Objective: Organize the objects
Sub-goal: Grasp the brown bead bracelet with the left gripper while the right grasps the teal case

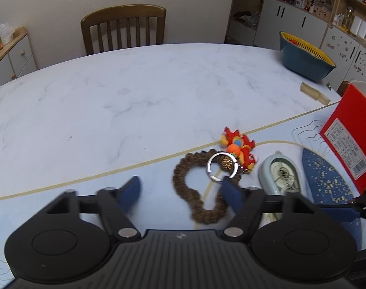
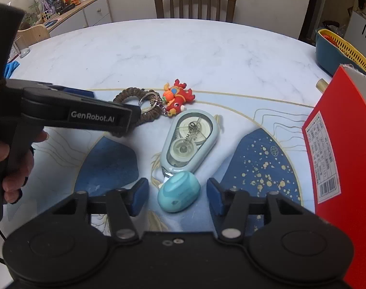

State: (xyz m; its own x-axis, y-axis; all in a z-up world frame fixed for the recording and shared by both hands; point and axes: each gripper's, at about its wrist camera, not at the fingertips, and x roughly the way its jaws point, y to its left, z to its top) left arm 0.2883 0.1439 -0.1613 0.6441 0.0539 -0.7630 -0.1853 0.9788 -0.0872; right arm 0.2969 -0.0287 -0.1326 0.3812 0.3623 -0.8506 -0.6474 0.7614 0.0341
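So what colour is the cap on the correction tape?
Turquoise cap, on the pale grey-blue correction tape; clearest in the right wrist view.

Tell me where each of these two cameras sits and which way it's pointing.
Left wrist: on the left gripper, looking down-forward at the braided keychain on the marble table; only its own fingers show.
Right wrist: on the right gripper, looking down at the correction tape and its teal cap; a hand shows.
Shared: keychain, red dragon charm, red box, chair.
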